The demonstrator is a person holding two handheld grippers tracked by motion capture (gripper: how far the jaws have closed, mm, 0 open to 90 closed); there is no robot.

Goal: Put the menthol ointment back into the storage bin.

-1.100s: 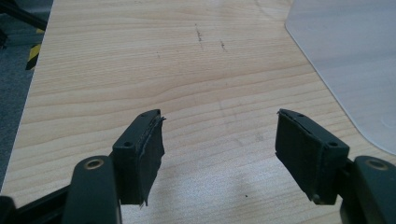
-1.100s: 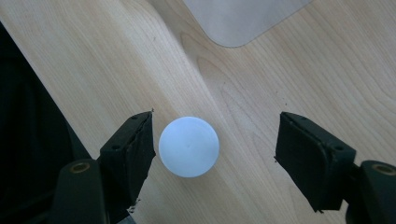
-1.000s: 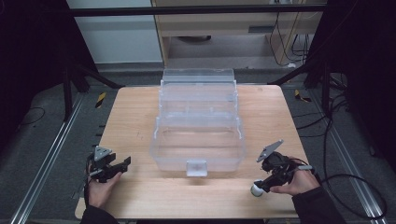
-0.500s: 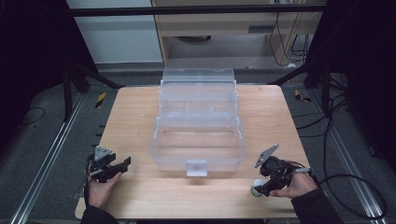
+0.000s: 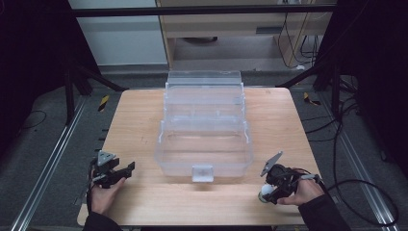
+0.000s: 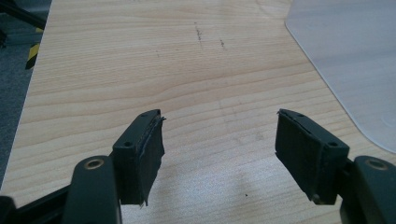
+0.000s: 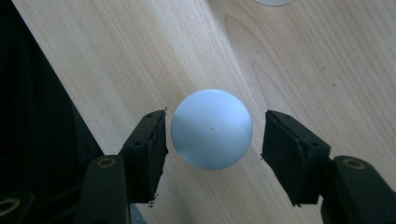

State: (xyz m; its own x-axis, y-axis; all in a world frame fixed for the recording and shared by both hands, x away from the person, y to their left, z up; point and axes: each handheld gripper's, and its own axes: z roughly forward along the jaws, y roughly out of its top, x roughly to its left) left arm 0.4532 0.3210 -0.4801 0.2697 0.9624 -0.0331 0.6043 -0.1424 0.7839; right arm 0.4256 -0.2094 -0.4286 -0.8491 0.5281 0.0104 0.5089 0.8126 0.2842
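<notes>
Wooden counter [image 5: 144, 115] carries a clear plastic box [image 5: 204, 139] in its middle. At about 5 o'clock from the box, the right hand [image 5: 308, 190] lies low near the front edge and tips the right tool [image 5: 266, 192] down over a small white ball [image 7: 211, 129]. Its jaws have just been closing; the ball sits between them, with small gaps on both sides. At about 7 o'clock, the left hand [image 5: 103, 192] rests still, and the left tool [image 6: 219, 144] gapes wide over bare wood.

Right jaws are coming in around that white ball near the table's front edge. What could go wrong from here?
The right gripper's jaws have just been closing around the white ball, and small gaps remain on both sides. The round ball could squirt out under an off-centre pinch. It lies close to the table edge, so it may roll off.
</notes>
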